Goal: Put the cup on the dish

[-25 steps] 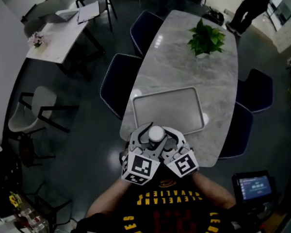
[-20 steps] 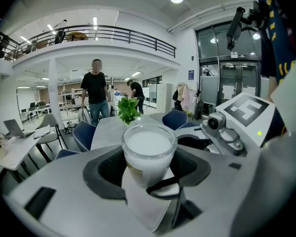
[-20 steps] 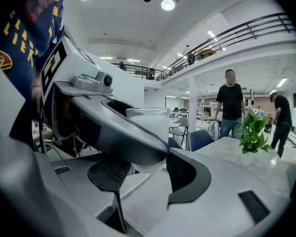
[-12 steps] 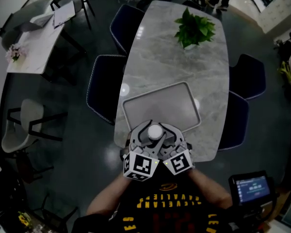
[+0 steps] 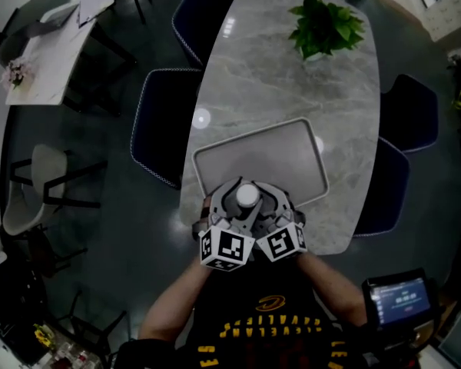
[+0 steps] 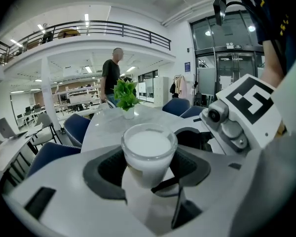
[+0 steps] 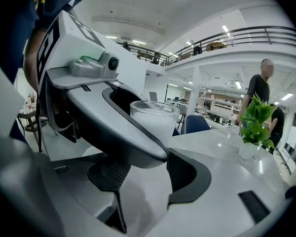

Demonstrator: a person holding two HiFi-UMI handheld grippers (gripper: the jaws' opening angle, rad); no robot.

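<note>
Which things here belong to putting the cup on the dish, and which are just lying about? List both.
For the job: cup, gripped in the left gripper; right gripper, close beside it; dish, the grey tray ahead on the table.

Lying about: potted plant; blue chairs; side table; small screen.

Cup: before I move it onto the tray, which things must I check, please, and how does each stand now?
1. Cup sits between the left gripper fingers: ok.
2. Cup upright: ok.
3. Right gripper grips the cup: cannot tell; a left finger covers the contact.
4. Nothing lies on the tray: ok.
5. Cup above the tray's middle: not ok, it is at the near rim.
</note>
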